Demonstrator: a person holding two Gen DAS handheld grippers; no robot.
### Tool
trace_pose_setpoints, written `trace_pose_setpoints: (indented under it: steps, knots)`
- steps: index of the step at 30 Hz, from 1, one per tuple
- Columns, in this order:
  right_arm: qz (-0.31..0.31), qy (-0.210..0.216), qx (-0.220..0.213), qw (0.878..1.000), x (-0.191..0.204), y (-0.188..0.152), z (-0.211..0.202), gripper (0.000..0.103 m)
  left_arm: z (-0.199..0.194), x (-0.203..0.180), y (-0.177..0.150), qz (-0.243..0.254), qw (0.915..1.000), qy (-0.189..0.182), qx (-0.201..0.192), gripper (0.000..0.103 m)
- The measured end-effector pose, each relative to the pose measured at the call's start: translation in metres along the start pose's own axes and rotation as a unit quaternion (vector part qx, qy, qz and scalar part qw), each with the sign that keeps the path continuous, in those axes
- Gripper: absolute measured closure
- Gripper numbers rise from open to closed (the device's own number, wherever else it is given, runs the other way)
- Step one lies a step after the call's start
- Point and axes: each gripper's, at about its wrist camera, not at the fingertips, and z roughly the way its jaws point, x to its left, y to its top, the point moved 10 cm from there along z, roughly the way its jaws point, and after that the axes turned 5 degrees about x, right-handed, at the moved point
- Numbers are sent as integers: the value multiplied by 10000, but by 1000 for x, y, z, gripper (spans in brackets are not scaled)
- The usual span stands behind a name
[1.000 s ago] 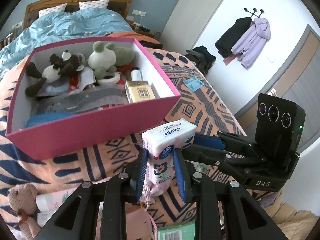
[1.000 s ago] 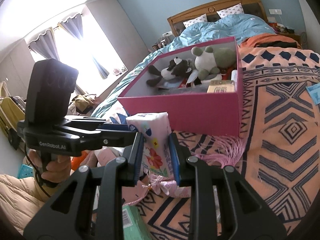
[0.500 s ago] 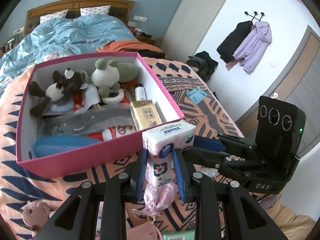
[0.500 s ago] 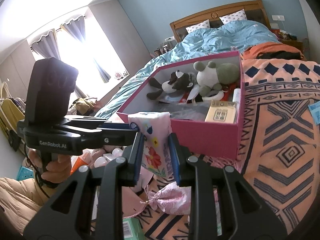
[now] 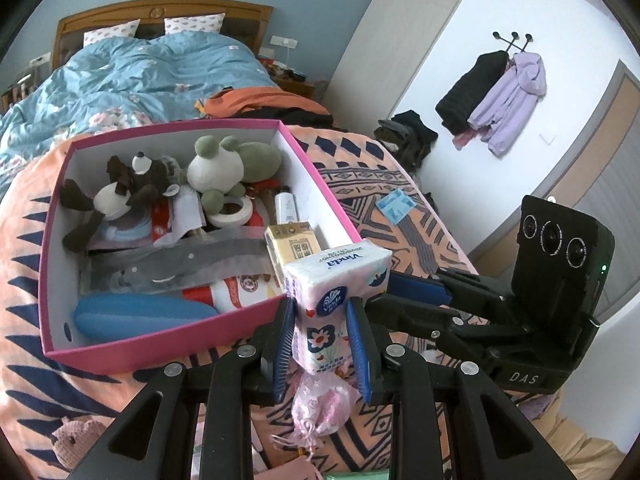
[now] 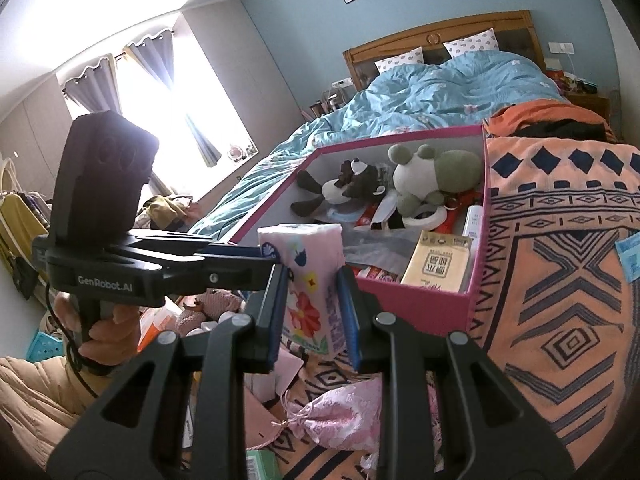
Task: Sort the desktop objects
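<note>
Closest in, both claws are clamped on the same tissue pack: the left claw pinches its lower half from one direction and the right claw squeezes it from the other, blue pads pressed flat on the wrapper. The pack is up in the air, off the bed, standing pretty much upright with its long axis vertical. The end with the Vinda print faces up and leans a bit toward the box. A hand grips the left claw's handle.

Right under it on the patterned blanket lies a pink drawstring pouch, and further left a small knitted bear.

Just past the pack sits the pink box, open on top and already pretty full. Nearest wall: a blue oblong case and a red-and-white packet. Then a grey pouch across the middle and a yellow carton on the right. At the back there's a brown-and-white plush, a green frog plush, a tape roll and a small white bottle.

Beyond that, a blue duvet and the wooden headboard.
</note>
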Motion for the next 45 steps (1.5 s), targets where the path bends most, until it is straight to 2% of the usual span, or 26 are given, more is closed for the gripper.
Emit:
trace_pose_setpoints:
  steps: [45]
  knots:
    - [-51,60,-160,9998,-11,33,7,74,-2,7,34,92,9995,221,-213,77]
